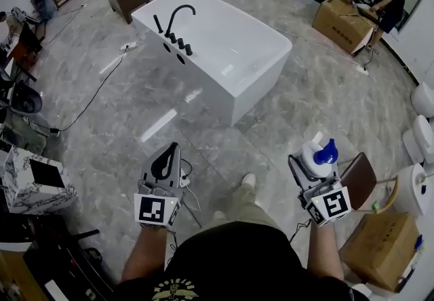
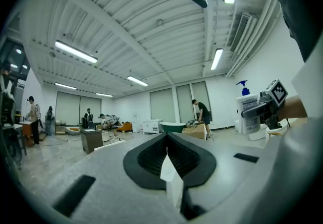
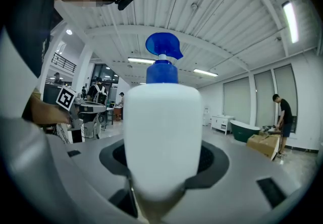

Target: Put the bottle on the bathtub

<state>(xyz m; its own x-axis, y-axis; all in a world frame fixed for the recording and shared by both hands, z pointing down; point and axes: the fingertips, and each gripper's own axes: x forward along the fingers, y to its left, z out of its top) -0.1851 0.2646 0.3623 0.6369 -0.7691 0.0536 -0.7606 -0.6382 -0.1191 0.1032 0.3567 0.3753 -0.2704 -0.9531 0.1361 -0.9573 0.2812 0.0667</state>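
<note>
Two handheld grippers sit low in the head view, well apart from the white bathtub (image 1: 239,55), which stands on the grey marble floor (image 1: 135,123) toward 12 o'clock from the person. The right gripper (image 1: 315,174), at about 4 o'clock in that view, is clamped on a white bottle (image 1: 316,157) with a blue pump top. In the right gripper view the bottle (image 3: 161,137) stands upright between the jaws and fills the middle of the frame, its pump nozzle pointing toward 3 o'clock. The left gripper (image 1: 166,161), at about 7 o'clock in the head view, holds nothing. In the left gripper view its jaws (image 2: 167,150) are pressed together to a point with no gap between them. A black curved faucet (image 1: 178,16) rises from the tub's rim at its 10 o'clock end. A cardboard box (image 1: 341,22) lies at 2 o'clock from the tub, with a person (image 1: 388,0) bending just beside it.
</note>
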